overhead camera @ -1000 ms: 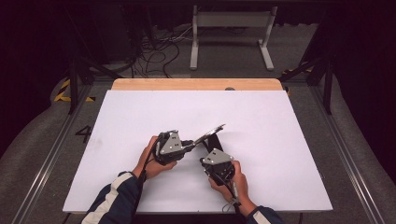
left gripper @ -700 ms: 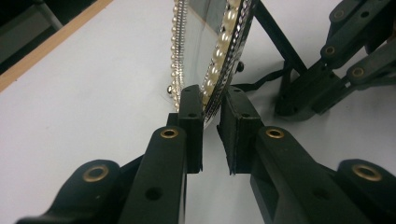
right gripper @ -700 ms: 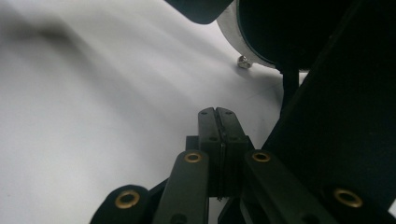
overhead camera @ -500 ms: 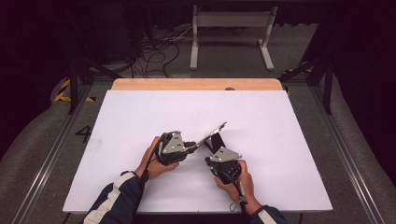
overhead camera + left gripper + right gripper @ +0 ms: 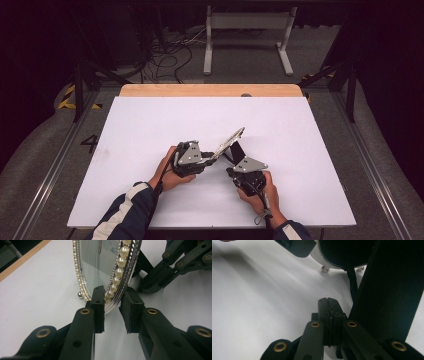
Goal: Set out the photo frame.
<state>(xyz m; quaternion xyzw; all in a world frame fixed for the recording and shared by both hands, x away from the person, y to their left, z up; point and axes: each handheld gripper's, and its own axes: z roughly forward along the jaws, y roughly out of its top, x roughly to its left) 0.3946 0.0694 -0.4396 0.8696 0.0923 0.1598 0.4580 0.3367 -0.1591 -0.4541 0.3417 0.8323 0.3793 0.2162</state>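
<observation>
Straddling mirror (image 5: 107,272) rim, left claw (image 5: 111,311) spread, right claw (image 5: 328,322) pressed together.

A lab-like recording space: white table (image 5: 150,130), floor cables (image 5: 165,57), dark surroundings, metal rails (image 5: 47,175).

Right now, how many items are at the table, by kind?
Grippers: 2 (left, right)
Pearl-rimmed mirror: 1
Total: 3
</observation>
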